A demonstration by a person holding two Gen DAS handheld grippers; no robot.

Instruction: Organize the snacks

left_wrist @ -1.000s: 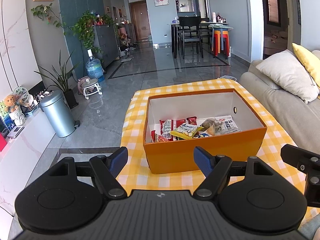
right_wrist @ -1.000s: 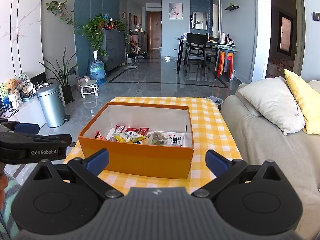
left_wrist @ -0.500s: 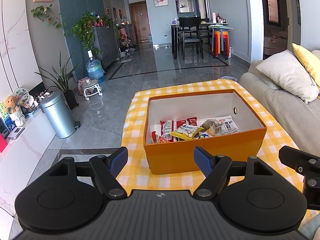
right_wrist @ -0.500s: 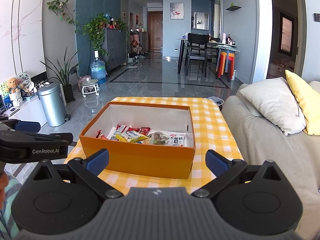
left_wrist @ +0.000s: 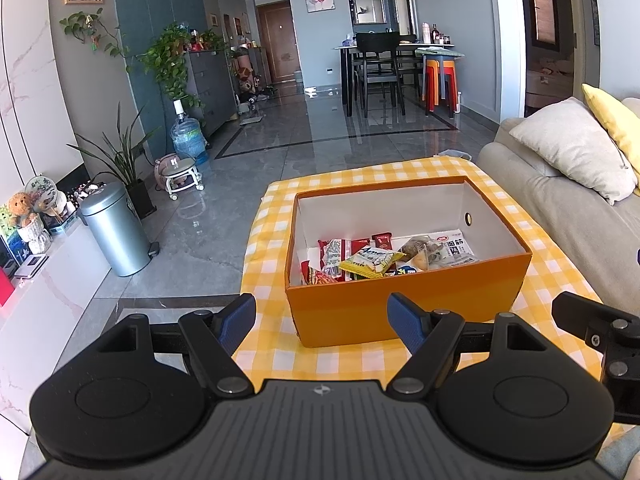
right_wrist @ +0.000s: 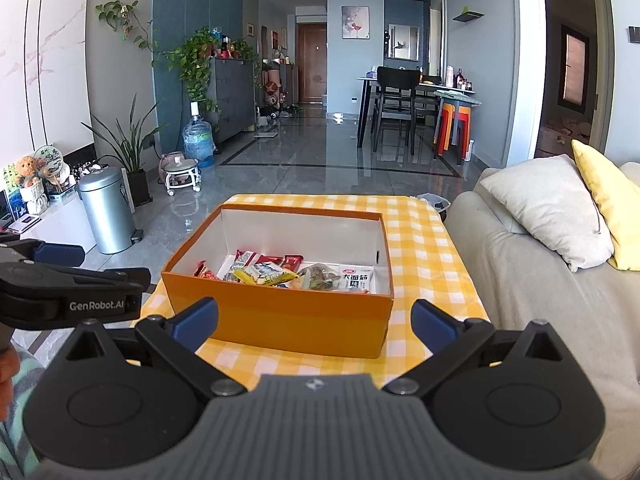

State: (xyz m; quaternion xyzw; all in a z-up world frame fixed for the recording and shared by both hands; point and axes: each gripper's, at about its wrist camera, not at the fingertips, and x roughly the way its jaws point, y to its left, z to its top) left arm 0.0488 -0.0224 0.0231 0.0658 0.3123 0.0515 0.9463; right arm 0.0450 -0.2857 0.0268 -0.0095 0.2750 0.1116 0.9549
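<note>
An open orange box (left_wrist: pixel 408 300) (right_wrist: pixel 280 316) stands on a table with a yellow checked cloth (left_wrist: pixel 272 216) (right_wrist: pixel 416 248). Inside it lie several snack packets, among them a yellow packet (left_wrist: pixel 370 261) (right_wrist: pixel 266 274), red packets (left_wrist: pixel 334 254) (right_wrist: pixel 276 260) and a white packet with black print (left_wrist: pixel 456 248) (right_wrist: pixel 356 278). My left gripper (left_wrist: pixel 322 316) is open and empty, held before the box's near wall. My right gripper (right_wrist: pixel 314 318) is open and empty, also in front of the box. Part of the right gripper shows in the left wrist view (left_wrist: pixel 600 328), and the left gripper shows in the right wrist view (right_wrist: pixel 68 292).
A grey sofa (right_wrist: pixel 532 280) with a beige cushion (right_wrist: pixel 548 208) and a yellow cushion (right_wrist: pixel 608 204) runs along the table's right side. A metal bin (left_wrist: pixel 114 232) stands on the floor to the left. A white ledge with small items (left_wrist: pixel 36 240) is at far left.
Both grippers have drifted slightly; the box looks a little lower and nearer in both views. Both jaws stay open and empty.
</note>
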